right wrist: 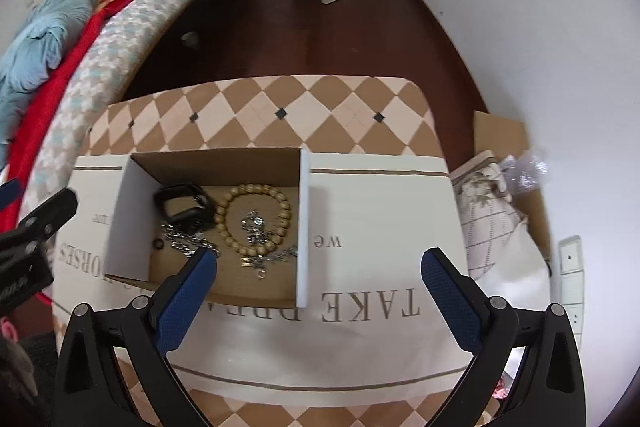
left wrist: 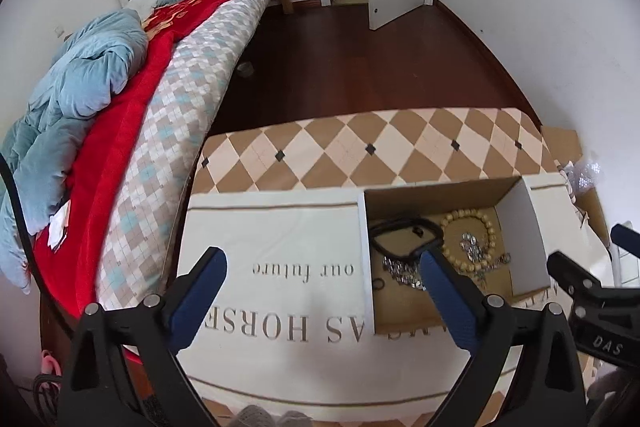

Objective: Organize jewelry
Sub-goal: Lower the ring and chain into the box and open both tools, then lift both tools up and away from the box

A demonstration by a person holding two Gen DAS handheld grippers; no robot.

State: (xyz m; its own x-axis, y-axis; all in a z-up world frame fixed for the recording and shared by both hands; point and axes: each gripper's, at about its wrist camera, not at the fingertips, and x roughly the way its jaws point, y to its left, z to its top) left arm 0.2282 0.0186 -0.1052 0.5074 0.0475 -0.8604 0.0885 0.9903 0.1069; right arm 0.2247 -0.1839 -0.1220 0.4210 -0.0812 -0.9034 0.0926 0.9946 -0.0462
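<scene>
The jewelry sat gathered in an open cardboard box [right wrist: 216, 167] whose flaps lay folded outward flat on the checkered counter [right wrist: 280, 99], presumably so that both hands could reach down into it without the flaps in the way. Inside, on the brown floor of the box, a wooden bead bracelet [right wrist: 256, 221] lay in a ring with a tangle of silver chain [right wrist: 254, 227] resting within and across it; a black watch [right wrist: 184, 207] lay just beside the beads toward the left wall, another silver chain [right wrist: 188, 245] trailed near the watch, and a small dark ring [right wrist: 158, 243] sat apart near the left wall. The pieces overlapped, so they read as loosely dropped in rather than sorted. The left gripper [left wrist: 324, 277] hung above the left flap with its fingers spread wide and nothing between them, its right-hand finger hanging over the watch and chain in its own view. The right gripper [right wrist: 320, 267] likewise stood with fingers wide and empty, straddling the white right wall of the box. Both pointed steeply down at the box, a stance that suited either a fresh reach for a piece or a release just made; which, the views could not settle.
</scene>
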